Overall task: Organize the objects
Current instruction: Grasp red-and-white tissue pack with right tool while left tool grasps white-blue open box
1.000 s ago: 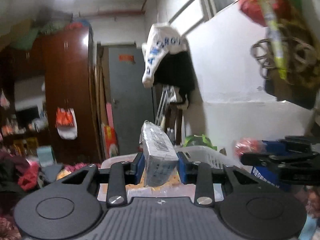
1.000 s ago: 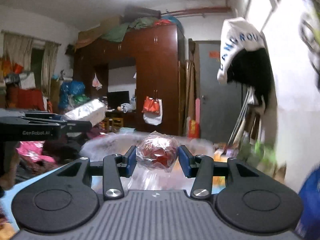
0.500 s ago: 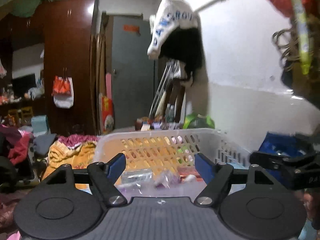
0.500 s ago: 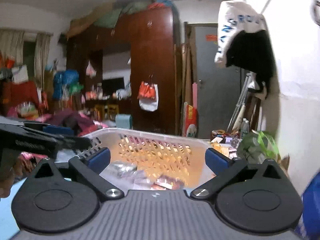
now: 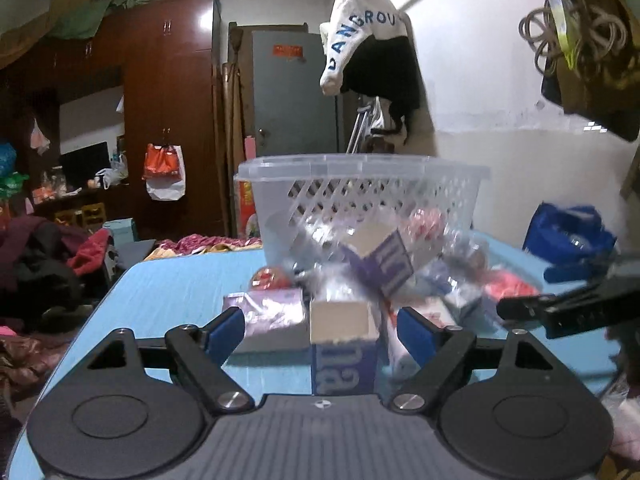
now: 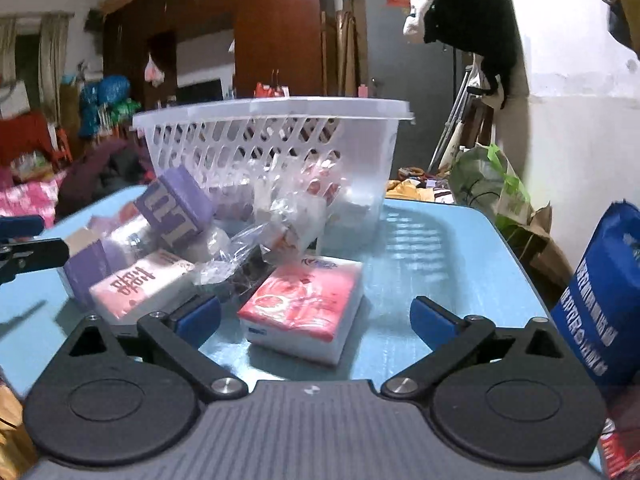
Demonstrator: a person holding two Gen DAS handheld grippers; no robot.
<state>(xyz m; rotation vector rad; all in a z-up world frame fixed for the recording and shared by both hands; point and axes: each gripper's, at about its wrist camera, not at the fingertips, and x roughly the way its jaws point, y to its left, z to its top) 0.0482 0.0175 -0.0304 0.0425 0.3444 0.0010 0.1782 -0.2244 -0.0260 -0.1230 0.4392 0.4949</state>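
Left wrist: claw (image 5: 322, 332) now empty, lowered.

Brown wardrobe (image 5: 168, 120), grey door (image 5: 294, 96), blue bag (image 6: 600, 300).

Bare blue desk (image 6: 432, 248) lies open right of the red tissue pack (image 6: 306, 300) — a clear lane up to the white basket (image 6: 360, 168). Left of it, boxes and bags crowd together; the blue bag (image 6: 600, 300) walls the right edge.
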